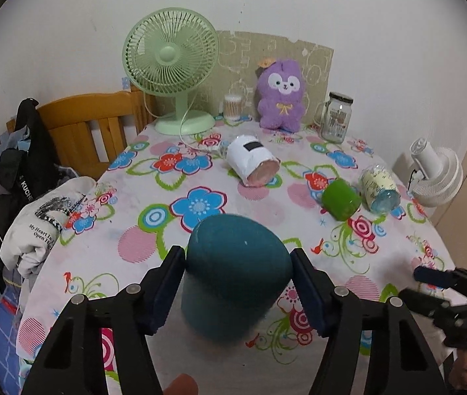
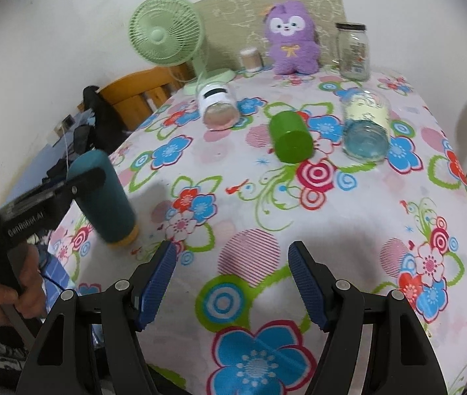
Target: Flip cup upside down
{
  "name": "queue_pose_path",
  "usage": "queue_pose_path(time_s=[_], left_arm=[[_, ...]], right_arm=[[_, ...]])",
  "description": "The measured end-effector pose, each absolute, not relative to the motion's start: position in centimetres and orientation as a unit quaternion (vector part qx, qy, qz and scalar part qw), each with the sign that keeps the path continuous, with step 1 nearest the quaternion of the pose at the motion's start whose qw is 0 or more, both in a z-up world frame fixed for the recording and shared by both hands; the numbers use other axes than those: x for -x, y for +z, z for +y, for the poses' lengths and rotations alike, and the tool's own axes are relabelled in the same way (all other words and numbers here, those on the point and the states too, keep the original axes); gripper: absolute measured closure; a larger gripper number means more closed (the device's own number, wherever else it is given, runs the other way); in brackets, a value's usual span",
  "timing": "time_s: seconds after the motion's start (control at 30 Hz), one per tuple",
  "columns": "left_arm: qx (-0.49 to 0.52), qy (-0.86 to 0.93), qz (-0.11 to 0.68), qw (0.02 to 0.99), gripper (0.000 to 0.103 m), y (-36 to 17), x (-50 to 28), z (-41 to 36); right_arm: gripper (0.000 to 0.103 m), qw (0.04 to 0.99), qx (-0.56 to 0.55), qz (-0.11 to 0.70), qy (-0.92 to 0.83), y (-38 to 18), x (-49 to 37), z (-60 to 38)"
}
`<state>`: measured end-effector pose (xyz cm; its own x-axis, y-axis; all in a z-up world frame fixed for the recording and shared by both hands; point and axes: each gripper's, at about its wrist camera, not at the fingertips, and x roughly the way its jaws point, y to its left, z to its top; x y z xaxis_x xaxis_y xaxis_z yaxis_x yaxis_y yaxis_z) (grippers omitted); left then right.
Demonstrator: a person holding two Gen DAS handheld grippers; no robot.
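Left wrist fisheye view is showing the left gripper (image 1: 237, 284) clamping its blue pads on either side of a dark teal cylindrical cup (image 1: 235, 273), which is sitting base-up with its closed end facing the camera. In the right wrist view that same cup (image 2: 105, 197) is standing slightly tilted near the left edge of the flower-patterned tablecloth (image 2: 348, 230), an orange-yellow rim showing at its bottom against the cloth. The right gripper (image 2: 232, 283) is hovering over the cloth with its blue ridged fingers (image 2: 156, 283) spread apart and nothing between them. Farther back, a green plastic cup (image 2: 291, 138), a white-wrapped jar (image 2: 217, 105) and a clear glass jar with a pale label (image 2: 366, 125) are lying on their sides, well apart from the teal cup.
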<state>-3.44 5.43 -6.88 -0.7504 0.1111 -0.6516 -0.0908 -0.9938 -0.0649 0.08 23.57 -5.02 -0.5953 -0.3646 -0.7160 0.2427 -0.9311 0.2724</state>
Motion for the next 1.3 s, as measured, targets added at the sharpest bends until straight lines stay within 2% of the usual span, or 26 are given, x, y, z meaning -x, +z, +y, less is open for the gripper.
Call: queue_pose_path(time_s=[0.37, 0.43, 0.7, 0.8, 0.93, 1.0, 1.3], left_arm=[[0.328, 0.942, -0.021, 0.071, 0.041, -4.2, 1.9, 5.1], [0.323, 0.943, -0.021, 0.076, 0.052, -3.7, 1.5, 5.2], [0.332, 0.940, -0.025, 0.076, 0.051, -3.9, 1.5, 5.1], [0.340, 0.937, -0.029, 0.074, 0.049, -4.2, 1.8, 4.8], [0.337, 0.938, -0.034, 0.072, 0.032, -4.1, 1.8, 4.7], [0.335, 0.939, -0.035, 0.071, 0.029, -4.1, 1.8, 4.6], [0.346, 0.934, -0.040, 0.078, 0.028, -4.4, 2.1, 4.3]], right_arm=[[0.030, 0.184, -0.411, -0.050, -0.892, -4.4, -0.4, 21.6], [0.030, 0.183, -0.410, -0.050, -0.892, -4.3, -0.3, 21.6], [0.030, 0.185, -0.412, -0.048, -0.891, -4.3, -0.4, 21.4], [0.030, 0.183, -0.415, -0.049, -0.890, -4.5, -0.3, 21.4], [0.030, 0.181, -0.417, -0.053, -0.889, -4.7, -0.2, 21.4], [0.030, 0.182, -0.418, -0.053, -0.889, -4.8, -0.1, 21.4], [0.030, 0.180, -0.420, -0.053, -0.888, -5.0, -0.1, 21.4]])
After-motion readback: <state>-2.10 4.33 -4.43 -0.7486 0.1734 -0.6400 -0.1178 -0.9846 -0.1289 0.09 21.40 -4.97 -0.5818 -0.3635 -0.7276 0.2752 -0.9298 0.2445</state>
